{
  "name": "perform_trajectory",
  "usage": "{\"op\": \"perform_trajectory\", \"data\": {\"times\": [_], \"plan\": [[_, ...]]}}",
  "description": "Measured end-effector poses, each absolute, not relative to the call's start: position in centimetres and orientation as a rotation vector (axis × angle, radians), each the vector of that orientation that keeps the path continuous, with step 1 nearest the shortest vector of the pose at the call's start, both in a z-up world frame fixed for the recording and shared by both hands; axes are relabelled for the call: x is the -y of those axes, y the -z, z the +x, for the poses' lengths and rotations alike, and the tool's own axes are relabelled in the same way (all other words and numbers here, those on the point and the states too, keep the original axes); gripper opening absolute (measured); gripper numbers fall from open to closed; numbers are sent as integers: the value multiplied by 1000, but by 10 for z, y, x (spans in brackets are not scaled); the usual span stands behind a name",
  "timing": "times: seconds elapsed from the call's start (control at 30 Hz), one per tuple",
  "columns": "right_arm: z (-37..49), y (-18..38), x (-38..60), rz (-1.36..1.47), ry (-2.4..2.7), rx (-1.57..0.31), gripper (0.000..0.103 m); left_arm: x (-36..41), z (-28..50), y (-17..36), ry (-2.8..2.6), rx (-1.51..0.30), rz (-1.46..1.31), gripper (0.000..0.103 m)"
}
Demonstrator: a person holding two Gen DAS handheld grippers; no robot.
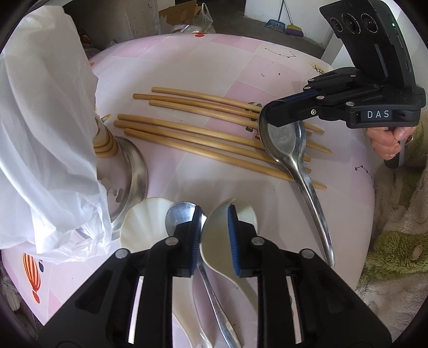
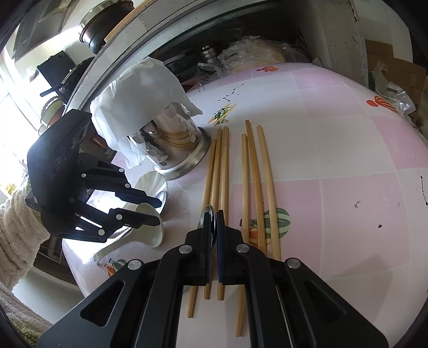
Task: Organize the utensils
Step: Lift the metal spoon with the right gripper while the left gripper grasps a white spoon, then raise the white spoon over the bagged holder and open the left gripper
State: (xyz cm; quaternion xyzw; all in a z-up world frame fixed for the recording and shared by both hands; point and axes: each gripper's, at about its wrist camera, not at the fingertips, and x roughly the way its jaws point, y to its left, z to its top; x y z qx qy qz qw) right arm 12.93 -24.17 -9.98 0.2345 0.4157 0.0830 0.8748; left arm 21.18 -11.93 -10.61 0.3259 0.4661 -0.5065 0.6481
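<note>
The left gripper (image 1: 214, 230) clamps a white spoon's (image 1: 222, 241) rim; the right gripper (image 2: 213, 227), clamped on a metal spoon (image 1: 289, 144), might drag the chopsticks (image 1: 200, 133) mid-frame.

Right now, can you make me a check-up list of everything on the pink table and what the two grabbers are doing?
Surface: pink tablecloth with balloon prints.
Job's things: six chopsticks lying flat; metal holder under a white plastic bag; white spoon; scalloped spoon; small metal spoon.
Clutter: nothing seen.
Grippers: left gripper closing around the white spoon; right gripper shut on big metal spoon.
Cables: nothing seen.
Surroundings: broom, cardboard box.
</note>
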Motion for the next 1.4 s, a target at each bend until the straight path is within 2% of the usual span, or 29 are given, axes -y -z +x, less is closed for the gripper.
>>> {"op": "perform_trajectory", "data": {"times": [0.2,0.93,1.4], "plan": [[128,97,239,481,-167,-852,4,117,209,103,1138,-1047,744,4],[106,55,228,392,-152,-704,3,64,150,10,839,-790,672,4],[98,24,232,376,-147,-614,4,30,157,-60,642,-640,502,4]]}}
